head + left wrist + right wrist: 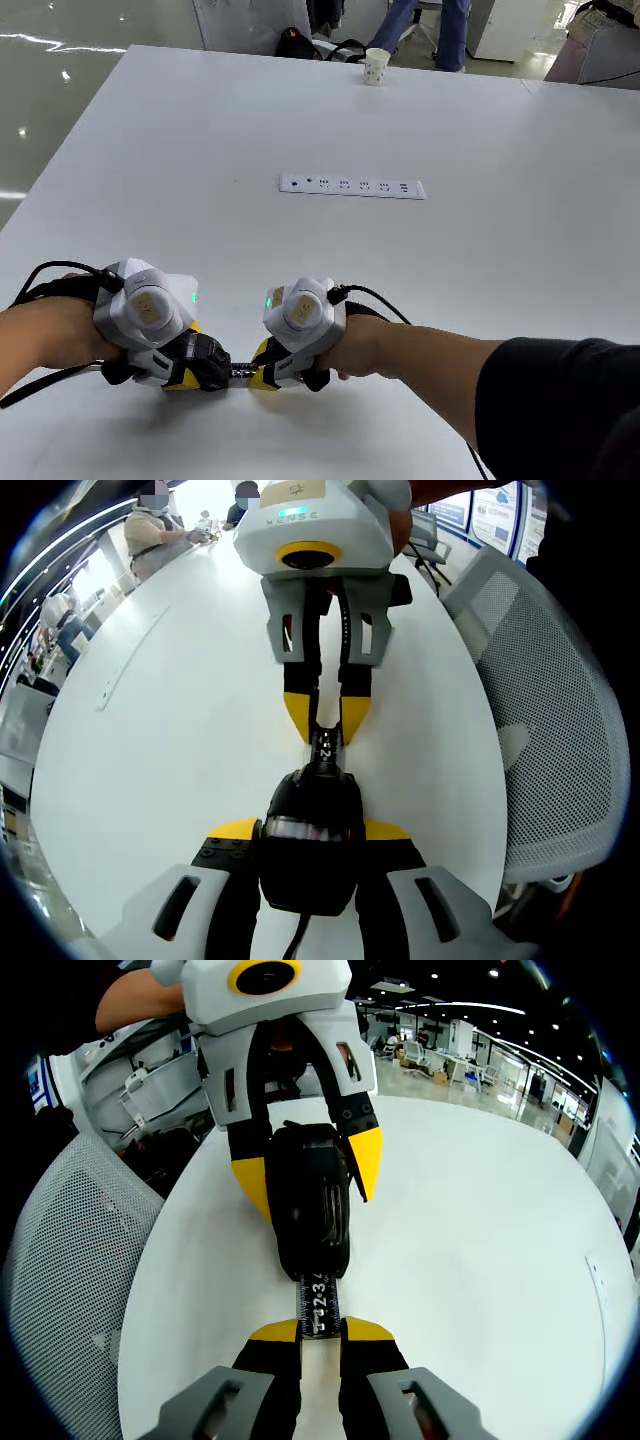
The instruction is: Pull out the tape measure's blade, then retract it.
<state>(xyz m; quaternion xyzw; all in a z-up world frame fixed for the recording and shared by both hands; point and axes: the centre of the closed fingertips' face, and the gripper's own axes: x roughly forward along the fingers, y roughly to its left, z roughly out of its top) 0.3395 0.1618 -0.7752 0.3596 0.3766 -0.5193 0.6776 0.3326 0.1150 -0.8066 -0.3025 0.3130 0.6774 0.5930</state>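
On the near side of the power strip (352,186), well apart from it on the white table (300,120), the left gripper (195,360) clamps its 2 jaws around the black tape measure (310,1200). Facing it, the right gripper (263,377) has its jaws narrowed onto the blade (320,1308), pinching the tip. A short length marked 2 and 3 spans between them.

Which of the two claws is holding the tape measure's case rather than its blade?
The left claw: its jaws are shut on the black case, while the right claw pinches the short stretch of blade showing.
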